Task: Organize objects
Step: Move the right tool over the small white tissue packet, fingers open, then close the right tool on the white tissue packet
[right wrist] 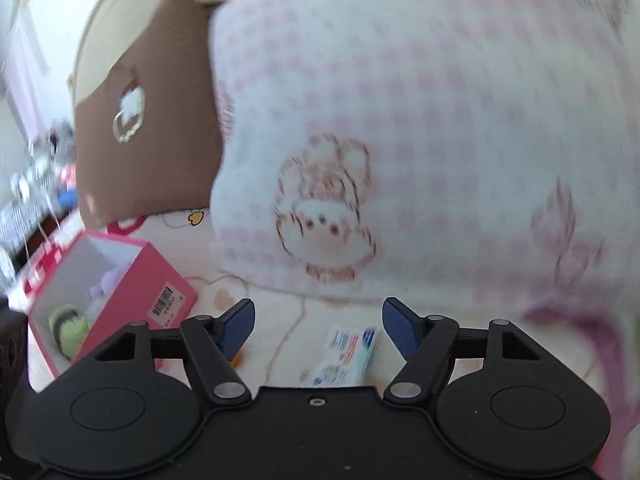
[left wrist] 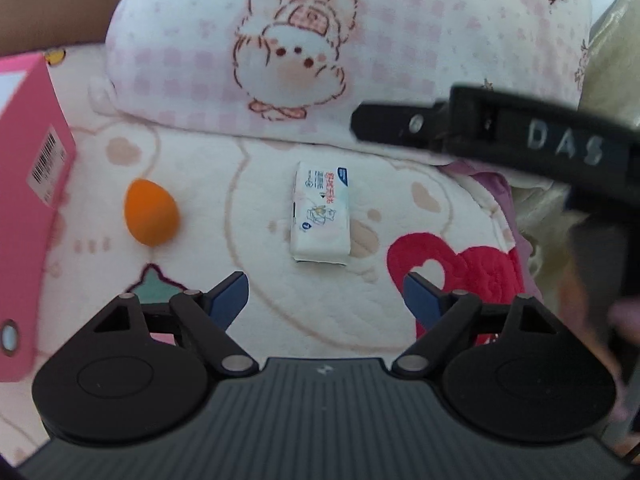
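Both tools, left tool (left wrist: 326, 300) and right tool (right wrist: 318, 326), are held open and empty; the tissue pack (left wrist: 321, 216) could be contested or nudged across the bed (left wrist: 260, 280) if both close on it

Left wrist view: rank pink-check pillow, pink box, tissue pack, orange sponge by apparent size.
1. pink-check pillow
2. pink box, cropped by the frame edge and nearer the camera, so its rank is unsure
3. tissue pack
4. orange sponge
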